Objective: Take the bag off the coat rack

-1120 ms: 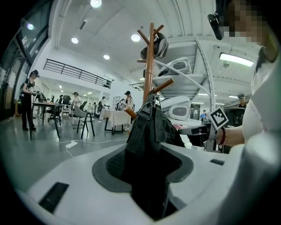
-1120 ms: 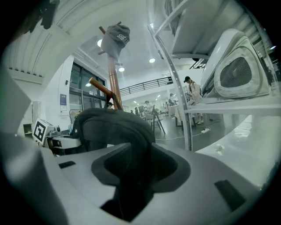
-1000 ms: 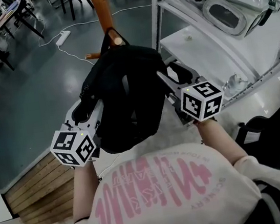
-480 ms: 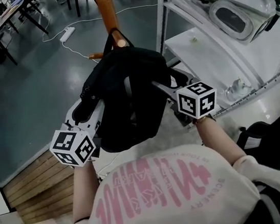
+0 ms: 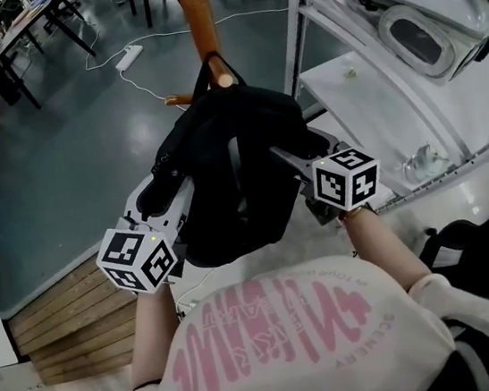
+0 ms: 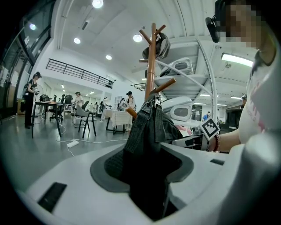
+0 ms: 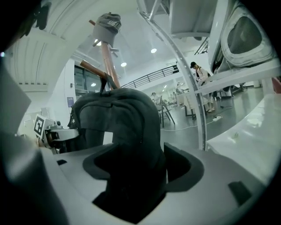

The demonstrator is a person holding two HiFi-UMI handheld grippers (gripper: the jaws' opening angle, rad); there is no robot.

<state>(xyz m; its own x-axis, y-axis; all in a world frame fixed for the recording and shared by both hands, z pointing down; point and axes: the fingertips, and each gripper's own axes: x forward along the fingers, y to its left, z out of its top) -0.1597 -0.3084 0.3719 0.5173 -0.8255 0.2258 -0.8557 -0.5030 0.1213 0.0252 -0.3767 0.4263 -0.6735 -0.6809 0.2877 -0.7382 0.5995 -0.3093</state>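
The black backpack (image 5: 220,153) hangs by its top loop (image 5: 200,77) on a peg (image 5: 225,81) of the wooden coat rack (image 5: 199,16), with the left gripper (image 6: 145,165) pinching its side to steady it while the right gripper (image 7: 140,169), jaws just spread wide, straddles the other side, seemingly for a lifting grip.

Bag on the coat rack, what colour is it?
The bag is black, clearest in head view.

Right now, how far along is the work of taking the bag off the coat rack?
Done: the left gripper is shut on one side of the bag. In hand: the right gripper has the other side between its jaws, which have just been opening and are not clamped. Left: the handle hangs on a peg of the coat rack; it must be lifted off.
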